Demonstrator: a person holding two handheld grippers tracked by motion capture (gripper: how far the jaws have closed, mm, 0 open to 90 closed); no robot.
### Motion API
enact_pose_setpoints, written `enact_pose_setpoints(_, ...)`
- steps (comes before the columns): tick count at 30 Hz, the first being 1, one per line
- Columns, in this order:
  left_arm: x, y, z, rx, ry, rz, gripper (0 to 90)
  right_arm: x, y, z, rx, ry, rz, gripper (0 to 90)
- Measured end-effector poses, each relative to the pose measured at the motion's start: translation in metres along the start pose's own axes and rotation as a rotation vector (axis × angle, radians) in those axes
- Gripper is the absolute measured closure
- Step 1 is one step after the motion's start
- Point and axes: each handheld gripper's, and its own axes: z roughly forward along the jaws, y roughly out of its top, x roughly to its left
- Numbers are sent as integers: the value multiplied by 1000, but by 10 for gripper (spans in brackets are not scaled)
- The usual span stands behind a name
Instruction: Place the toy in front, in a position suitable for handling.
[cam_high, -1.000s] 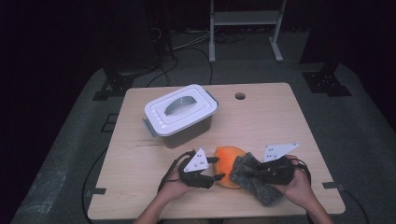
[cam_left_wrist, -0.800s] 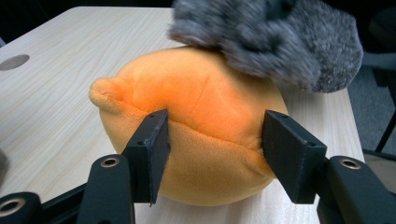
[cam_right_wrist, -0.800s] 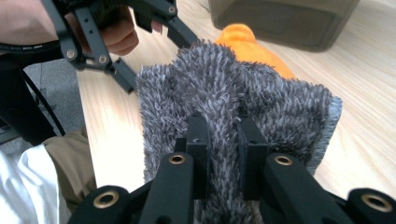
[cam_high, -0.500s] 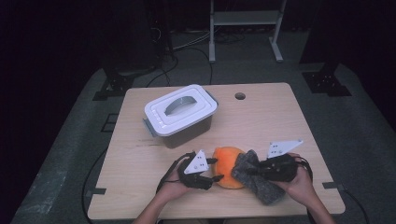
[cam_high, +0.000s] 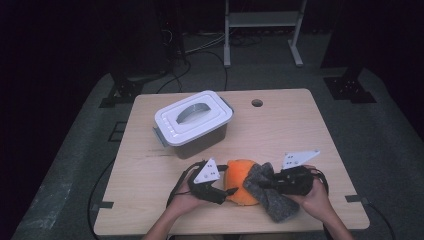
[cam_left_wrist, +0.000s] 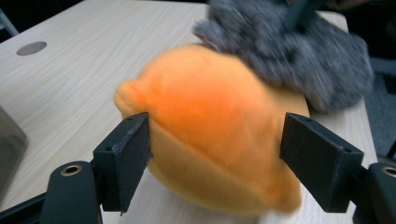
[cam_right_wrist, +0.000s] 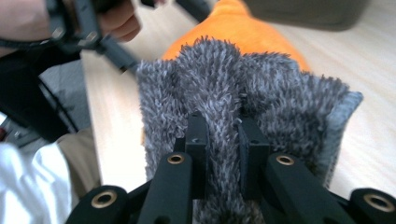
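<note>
An orange knitted hat (cam_high: 239, 181) lies on the wooden table (cam_high: 300, 130) near its front edge. My left gripper (cam_high: 226, 188) reaches it from the left. In the left gripper view its jaws (cam_left_wrist: 217, 140) have just been opening and stand open on either side of the orange hat (cam_left_wrist: 210, 107), which is blurred. A grey fuzzy cloth (cam_high: 274, 200) drapes over the hat's right side. My right gripper (cam_high: 261, 184) is shut on it. The right gripper view shows the two jaws (cam_right_wrist: 224, 135) pinching a fold of the grey cloth (cam_right_wrist: 224, 84), with the orange hat (cam_right_wrist: 243, 28) behind.
A grey box with a white handled lid (cam_high: 194, 122) stands left of centre, just behind the hat. A round hole (cam_high: 257, 103) sits near the table's far edge. Bare table stretches to the right and far right. A metal rack (cam_high: 262, 25) stands on the floor beyond.
The left gripper's jaws have spread wider around the orange hat. The right gripper, still holding the grey cloth, has shifted only slightly.
</note>
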Motion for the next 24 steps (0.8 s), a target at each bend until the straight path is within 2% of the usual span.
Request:
enact_pose_setpoints(3, -1, -1, 2, 13, 7, 11, 251, 7, 1, 3, 22, 36, -27, 767)
enact_pose_setpoints(5, -1, -2, 2, 22, 2, 13, 251, 9, 3, 2, 21, 31, -40, 768)
enact_pose_setpoints(7, 0, -4, 2, 27, -2, 6, 251, 7, 5, -3, -6, 13, -37, 769)
enact_pose_setpoints(9, 1, -5, 2, 23, -14, 4, 251, 3, 7, -7, -49, -29, -24, 768)
enact_pose_setpoints(11, 2, -5, 2, 24, -16, 4, 251, -1, 9, -7, -60, -50, -11, 768)
enact_pose_setpoints(16, 3, -7, 2, 34, -19, 7, 263, -2, 7, -1, -31, -37, -17, 768)
enact_pose_setpoints(19, 3, -8, 1, 40, -33, 2, 279, -4, 3, -4, -9, -28, -17, 768)
enact_pose_setpoints(21, 1, -8, 1, 40, -35, 6, 281, -8, -3, -9, 10, -29, 1, 767)
enact_pose_setpoints(24, 1, -8, 2, 45, -29, 8, 281, -9, -2, -13, -6, -48, 6, 768)
